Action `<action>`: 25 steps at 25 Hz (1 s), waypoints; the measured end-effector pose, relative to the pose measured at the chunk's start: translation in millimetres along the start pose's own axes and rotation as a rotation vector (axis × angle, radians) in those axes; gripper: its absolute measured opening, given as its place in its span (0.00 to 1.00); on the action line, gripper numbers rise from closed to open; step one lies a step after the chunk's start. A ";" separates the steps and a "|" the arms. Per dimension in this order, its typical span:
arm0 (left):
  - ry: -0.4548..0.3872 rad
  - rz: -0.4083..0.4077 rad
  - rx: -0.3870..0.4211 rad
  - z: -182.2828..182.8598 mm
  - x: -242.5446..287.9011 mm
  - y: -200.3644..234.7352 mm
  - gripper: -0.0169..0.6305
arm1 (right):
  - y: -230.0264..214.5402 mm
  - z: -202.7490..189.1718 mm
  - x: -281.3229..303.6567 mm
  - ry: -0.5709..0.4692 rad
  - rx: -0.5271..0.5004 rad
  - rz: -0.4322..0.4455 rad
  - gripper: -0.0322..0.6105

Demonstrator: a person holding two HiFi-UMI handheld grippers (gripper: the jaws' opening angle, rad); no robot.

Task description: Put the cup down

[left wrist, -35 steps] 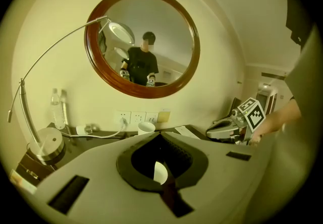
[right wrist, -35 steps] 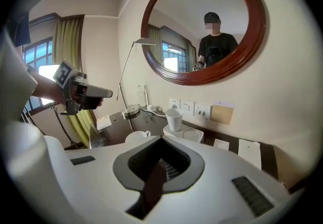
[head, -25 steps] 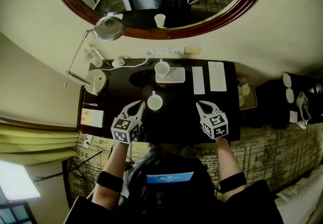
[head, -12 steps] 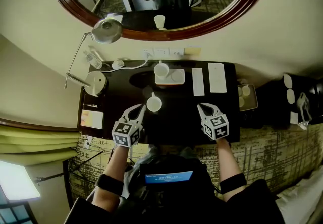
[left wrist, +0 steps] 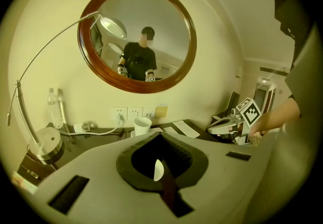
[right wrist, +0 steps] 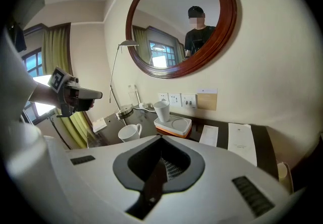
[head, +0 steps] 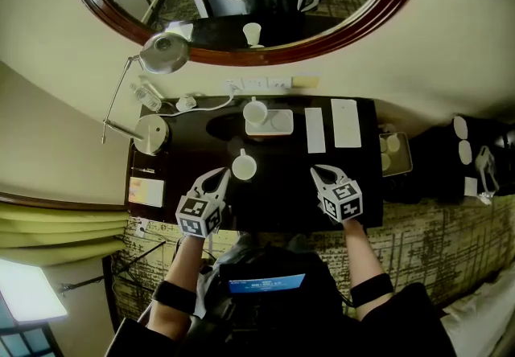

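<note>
dark desk [head: 278,182]: cup [head: 245,166], tray [head: 282,121], lamp base [head: 151,133], two cards [head: 346,122]

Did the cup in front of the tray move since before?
No. The cup stands in the same spot on the desk, with the same gap between it and the tray.

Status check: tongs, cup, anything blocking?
Left tongs shut, empty. Right tongs shut, empty. White ceramic mug upright on dark desk, held by neither. Nothing in the way.

A cup [head: 245,166] is set on the counter [head: 282,180] before a tray [head: 283,121]. A second cup [head: 255,112] is stood on that tray.
</note>
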State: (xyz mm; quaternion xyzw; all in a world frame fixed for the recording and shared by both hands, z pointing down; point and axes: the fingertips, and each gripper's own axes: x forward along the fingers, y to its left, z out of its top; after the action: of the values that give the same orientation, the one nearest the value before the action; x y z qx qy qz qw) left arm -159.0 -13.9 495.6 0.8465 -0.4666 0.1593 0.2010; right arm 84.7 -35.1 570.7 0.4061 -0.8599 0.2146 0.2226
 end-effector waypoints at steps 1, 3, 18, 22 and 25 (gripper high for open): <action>0.002 0.002 0.000 0.1 0.4 0.6 0.01 | 0.7 2.8 1.4 -0.011 0.001 0.001 0.08; 0.005 0.009 -0.001 0.7 1.2 2.0 0.01 | -2.3 5.0 7.0 -0.028 -0.011 -0.007 0.08; 0.009 0.038 -0.006 7.6 17.1 21.7 0.01 | 4.5 44.0 98.3 -0.010 -0.145 0.079 0.53; 0.010 0.030 0.005 9.0 27.1 23.9 0.01 | -1.7 52.3 126.8 0.001 -0.178 0.073 0.57; 0.018 0.025 0.019 4.2 35.0 27.1 0.01 | -3.0 58.5 147.3 -0.001 -0.181 0.079 0.61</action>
State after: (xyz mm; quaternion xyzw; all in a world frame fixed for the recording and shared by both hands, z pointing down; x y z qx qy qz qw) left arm -163.8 -54.4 513.2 0.8410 -0.4739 0.1737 0.1949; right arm -9.3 -157.8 605.9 0.3502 -0.8912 0.1446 0.2494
